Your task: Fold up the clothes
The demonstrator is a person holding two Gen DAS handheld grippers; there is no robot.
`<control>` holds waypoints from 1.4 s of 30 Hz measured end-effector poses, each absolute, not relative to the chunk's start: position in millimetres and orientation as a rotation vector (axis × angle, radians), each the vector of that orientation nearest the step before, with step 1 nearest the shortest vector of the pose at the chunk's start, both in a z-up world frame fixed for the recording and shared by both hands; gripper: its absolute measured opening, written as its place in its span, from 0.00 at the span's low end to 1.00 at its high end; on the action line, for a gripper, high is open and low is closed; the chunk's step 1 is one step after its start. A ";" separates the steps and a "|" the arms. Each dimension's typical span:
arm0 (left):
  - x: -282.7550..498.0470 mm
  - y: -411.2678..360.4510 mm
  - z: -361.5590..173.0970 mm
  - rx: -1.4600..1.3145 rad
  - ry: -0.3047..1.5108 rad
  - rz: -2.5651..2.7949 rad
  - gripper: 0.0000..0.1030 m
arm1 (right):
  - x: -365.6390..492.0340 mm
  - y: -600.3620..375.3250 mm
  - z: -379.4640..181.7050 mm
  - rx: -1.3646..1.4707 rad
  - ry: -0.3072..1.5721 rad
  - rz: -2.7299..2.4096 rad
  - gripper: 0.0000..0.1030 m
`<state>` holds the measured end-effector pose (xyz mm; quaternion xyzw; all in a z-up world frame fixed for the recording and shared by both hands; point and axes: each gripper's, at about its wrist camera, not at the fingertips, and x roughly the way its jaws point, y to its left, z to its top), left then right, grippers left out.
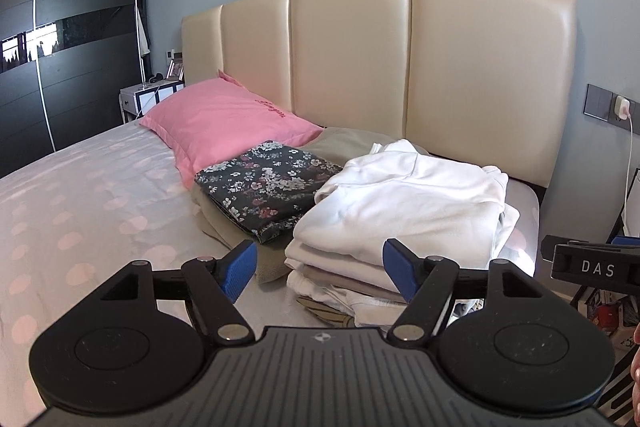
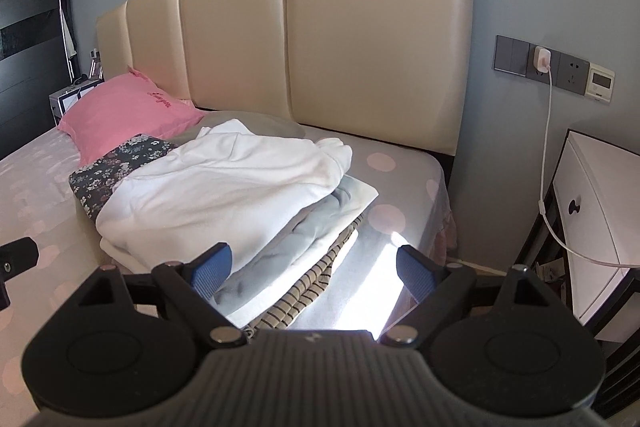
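Observation:
A stack of folded clothes sits on the bed near the headboard, topped by a white folded garment (image 1: 404, 199) (image 2: 224, 183). Under it lie pale grey and striped pieces (image 2: 304, 279). Left of the stack a dark floral folded garment (image 1: 268, 183) (image 2: 116, 163) rests on a beige one (image 1: 224, 227). My left gripper (image 1: 320, 269) stands open just in front of the stack, nothing between its blue pads. My right gripper (image 2: 314, 265) is open too, hovering over the stack's near right corner. The right gripper's body (image 1: 592, 263) shows at the right edge of the left wrist view.
A pink pillow (image 1: 228, 123) lies against the cream padded headboard (image 1: 400, 67). The bed sheet (image 1: 80, 211) is pale with pink dots. A white bedside cabinet (image 2: 600, 219) stands right of the bed, with a charger cable (image 2: 546, 163) hanging from the wall socket. A dark wardrobe (image 1: 60, 47) fills the left.

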<state>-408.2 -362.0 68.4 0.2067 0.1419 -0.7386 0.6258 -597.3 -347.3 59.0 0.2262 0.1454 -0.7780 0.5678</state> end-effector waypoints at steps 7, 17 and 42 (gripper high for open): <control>-415.8 -359.4 63.5 0.505 0.320 -1.689 0.73 | -591.9 -342.8 58.8 0.514 0.341 -1.809 0.89; -418.5 -358.6 63.9 0.517 0.310 -1.667 0.73 | -588.7 -342.9 56.8 0.515 0.351 -1.799 0.89; -425.4 -356.6 63.6 0.530 0.285 -1.671 0.73 | -586.0 -341.2 57.9 0.503 0.357 -1.795 0.89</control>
